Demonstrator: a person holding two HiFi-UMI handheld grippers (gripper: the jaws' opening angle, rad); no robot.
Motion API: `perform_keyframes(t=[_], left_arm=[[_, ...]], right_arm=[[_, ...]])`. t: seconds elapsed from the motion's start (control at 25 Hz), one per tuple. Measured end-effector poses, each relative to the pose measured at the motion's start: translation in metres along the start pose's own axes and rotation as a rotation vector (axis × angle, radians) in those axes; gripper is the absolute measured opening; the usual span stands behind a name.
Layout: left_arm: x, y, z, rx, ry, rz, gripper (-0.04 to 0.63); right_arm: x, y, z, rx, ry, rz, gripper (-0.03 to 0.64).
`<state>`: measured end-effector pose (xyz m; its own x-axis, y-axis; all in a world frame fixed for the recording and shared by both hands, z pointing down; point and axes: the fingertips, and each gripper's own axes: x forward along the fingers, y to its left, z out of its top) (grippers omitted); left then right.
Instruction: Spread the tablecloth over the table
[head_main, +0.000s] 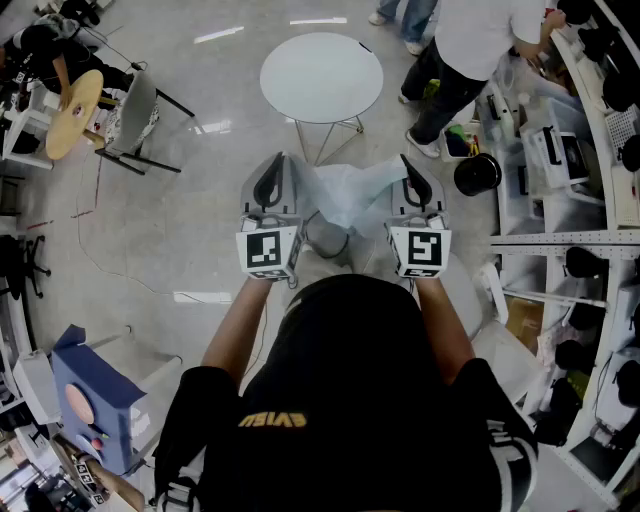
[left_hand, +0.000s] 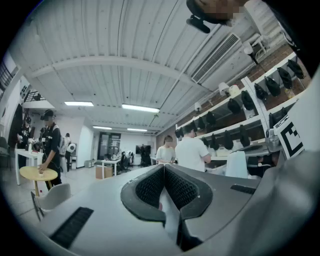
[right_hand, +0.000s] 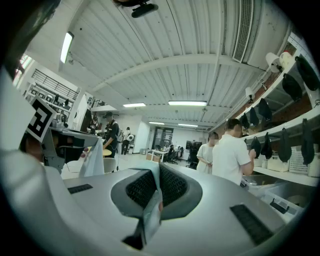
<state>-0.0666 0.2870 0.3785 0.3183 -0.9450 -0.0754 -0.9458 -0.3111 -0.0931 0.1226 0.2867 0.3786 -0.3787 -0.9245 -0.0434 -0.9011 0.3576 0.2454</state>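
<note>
**Tablecloth held up in the air, not on the counter yet**

The tablecloth (head_main: 345, 195) is thin and pale. It hangs bunched up in the air, right in front of the person. One side of it is pinched in the left hand-held gripper (head_main: 272, 175). The other side is pinched in the right hand-held gripper (head_main: 415, 178). Both sets of jaws are squeezed tight on the cloth. In each gripper view, a strip of the cloth sticks out between the black ribbed pads. The cloth sags down in the middle, between the two grippers. The grippers are held side by side and point straight ahead. Each one has a cube with black and white squares at its back end.

The round white counter (head_main: 321, 78) stands on the shiny floor, just past the cloth. Its top is bare, and the cloth does not touch the top. In the head view, the cloth hides the lower part of the thin metal legs.

To the right, a person in a white shirt (head_main: 480, 40) stands by long shelves (head_main: 600, 240) full of dark things. A black round tub (head_main: 477, 175) sits on the floor near that person's feet. Far to the left are a small yellow round table (head_main: 72, 115) and a white chair (head_main: 135, 110). A blue box (head_main: 95, 400) sits low on the left.
</note>
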Motion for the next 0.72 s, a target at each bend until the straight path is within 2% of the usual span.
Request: perform_keyframes(t=[0.16,0.4,0.6,0.72], left_arm=[[0.009,-0.021,0.009,0.045,0.004,-0.070,0.017],[-0.004,-0.023,0.011,0.044,0.020,-0.038,0.017],[-0.008,-0.025,0.004,0.064,0.056,-0.045,0.017],[-0.012,-0.022,0.000,0.075,0.071,-0.032,0.017]], right_arm=[[-0.009,0.006,0.016,0.013,-0.048,0.022,0.002],[-0.022,0.008,0.011,0.025,-0.019,0.054,0.002],[-0.020,0.021,0.013,0.020,-0.055,0.088,0.003],[-0.021,0.021,0.004,0.018,-0.022,0.098,0.003]])
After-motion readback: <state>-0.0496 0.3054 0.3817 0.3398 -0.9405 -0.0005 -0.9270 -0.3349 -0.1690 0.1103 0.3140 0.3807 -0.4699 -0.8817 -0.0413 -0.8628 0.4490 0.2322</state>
